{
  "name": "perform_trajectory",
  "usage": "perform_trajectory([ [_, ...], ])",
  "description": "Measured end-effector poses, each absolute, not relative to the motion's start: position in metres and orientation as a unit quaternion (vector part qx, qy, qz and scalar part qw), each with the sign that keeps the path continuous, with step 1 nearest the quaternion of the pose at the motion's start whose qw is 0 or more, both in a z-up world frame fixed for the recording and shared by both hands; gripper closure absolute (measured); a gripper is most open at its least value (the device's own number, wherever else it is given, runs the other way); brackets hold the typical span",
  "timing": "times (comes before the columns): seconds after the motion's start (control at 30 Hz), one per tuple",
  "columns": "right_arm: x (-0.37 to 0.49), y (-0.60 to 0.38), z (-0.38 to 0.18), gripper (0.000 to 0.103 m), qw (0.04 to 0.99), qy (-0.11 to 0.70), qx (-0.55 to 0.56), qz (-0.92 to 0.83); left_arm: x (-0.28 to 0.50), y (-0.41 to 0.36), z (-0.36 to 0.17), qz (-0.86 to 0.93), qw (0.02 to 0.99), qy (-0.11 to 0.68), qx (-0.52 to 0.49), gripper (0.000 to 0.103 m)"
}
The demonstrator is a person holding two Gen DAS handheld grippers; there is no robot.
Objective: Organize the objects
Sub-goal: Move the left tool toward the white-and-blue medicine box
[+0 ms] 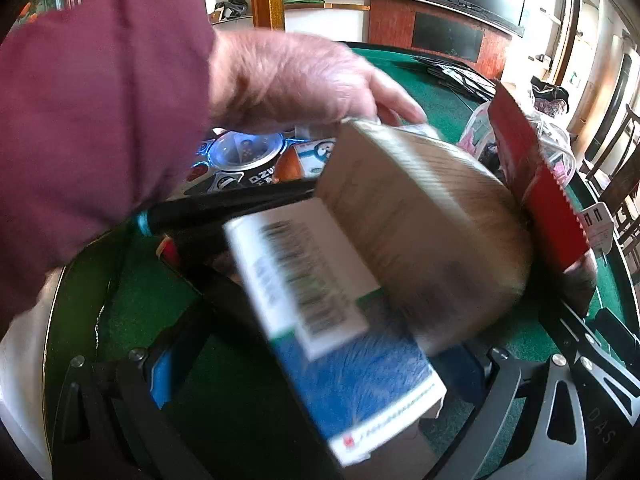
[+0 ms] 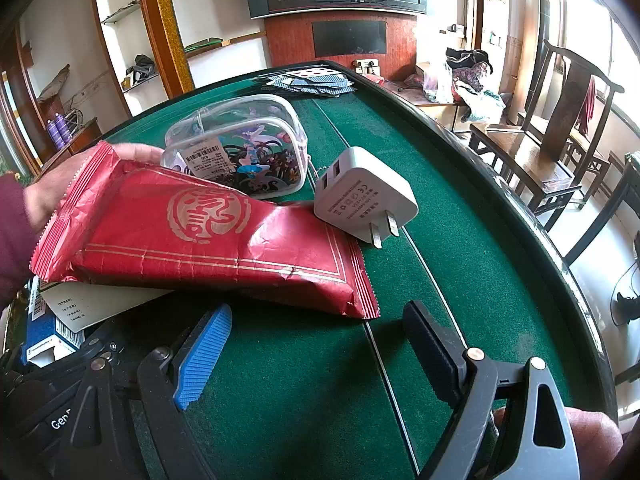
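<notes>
Two grippers stand wide open over the green table: the right gripper holds nothing, and the left gripper has a blue-and-white box between its jaws, grip unclear (blur hides the pads). A bare hand at twelve o'clock steadies it; let go, it could topple. Red packet lies at eleven o'clock, white charger marked "CE" at one.

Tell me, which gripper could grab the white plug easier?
Right, probably. Its open jaws face bare green table, with the white plug just ahead. The left gripper's view is blocked by a box.
</notes>
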State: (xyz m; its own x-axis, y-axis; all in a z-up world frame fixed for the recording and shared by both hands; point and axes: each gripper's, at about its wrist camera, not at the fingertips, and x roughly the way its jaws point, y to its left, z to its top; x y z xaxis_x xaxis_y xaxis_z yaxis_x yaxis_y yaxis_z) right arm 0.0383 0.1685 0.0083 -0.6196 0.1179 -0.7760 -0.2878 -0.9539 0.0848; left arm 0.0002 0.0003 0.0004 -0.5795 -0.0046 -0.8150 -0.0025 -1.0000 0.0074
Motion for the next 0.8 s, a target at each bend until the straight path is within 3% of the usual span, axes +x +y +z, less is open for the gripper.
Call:
perform_trajectory([
  [0.8, 0.0375, 0.1698, 0.0081, 0.013, 0.114, 0.101, -0.421, 0.894, 0.0023, -0.0021, 0.0013, -0.889, 0.002, -0.003, 0.458, 0.0],
])
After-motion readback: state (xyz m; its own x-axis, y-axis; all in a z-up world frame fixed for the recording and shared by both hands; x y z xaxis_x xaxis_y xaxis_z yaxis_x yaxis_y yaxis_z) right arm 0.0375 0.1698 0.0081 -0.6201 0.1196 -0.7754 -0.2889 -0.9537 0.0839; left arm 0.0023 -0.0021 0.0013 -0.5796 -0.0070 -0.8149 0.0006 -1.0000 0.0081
